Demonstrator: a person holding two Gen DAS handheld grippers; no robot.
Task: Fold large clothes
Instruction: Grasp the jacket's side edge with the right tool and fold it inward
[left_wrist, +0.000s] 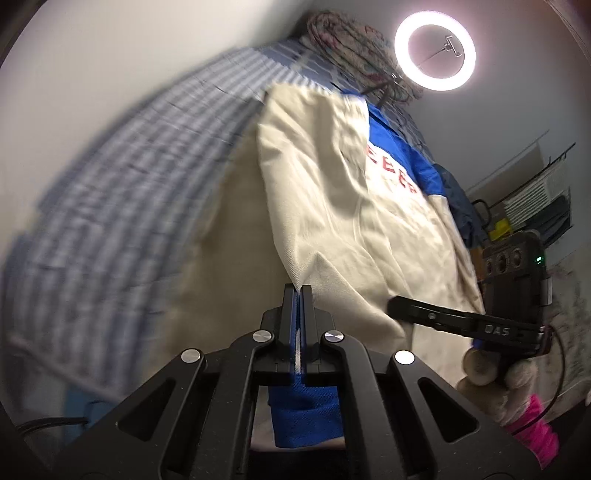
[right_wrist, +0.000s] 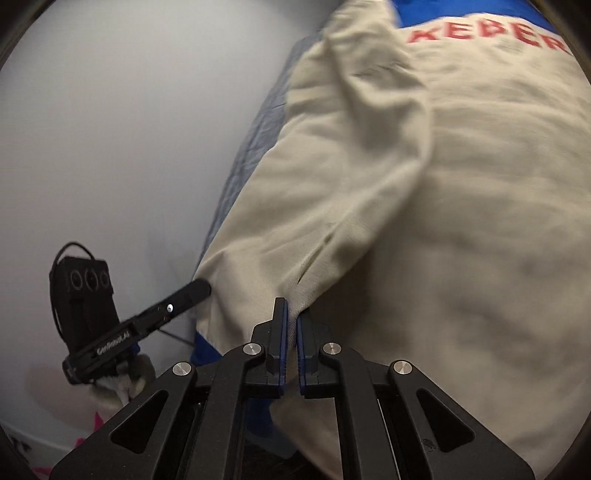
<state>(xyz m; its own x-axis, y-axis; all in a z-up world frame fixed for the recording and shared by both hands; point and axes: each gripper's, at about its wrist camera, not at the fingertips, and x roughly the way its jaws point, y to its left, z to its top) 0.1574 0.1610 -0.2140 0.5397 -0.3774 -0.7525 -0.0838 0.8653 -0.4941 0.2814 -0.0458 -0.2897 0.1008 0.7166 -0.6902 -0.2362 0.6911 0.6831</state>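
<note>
A large cream garment (left_wrist: 332, 192) with a blue band and red letters hangs lifted over the bed. My left gripper (left_wrist: 297, 293) is shut on its lower edge, with cream and blue cloth pinched between the pads. In the right wrist view the same cream garment (right_wrist: 443, 184) fills the frame, and my right gripper (right_wrist: 291, 314) is shut on a fold of its edge. Each gripper also shows side-on in the other's view: the right gripper (left_wrist: 397, 305) at the cloth's right edge, the left gripper (right_wrist: 202, 286) at its left edge.
A bed with a blue-and-white checked sheet (left_wrist: 129, 184) lies under the garment. A folded patterned blanket (left_wrist: 351, 48) sits at its far end beside a lit ring light (left_wrist: 434, 50). Shelving (left_wrist: 535, 195) stands at the right. A pale wall (right_wrist: 110, 110) is at the left.
</note>
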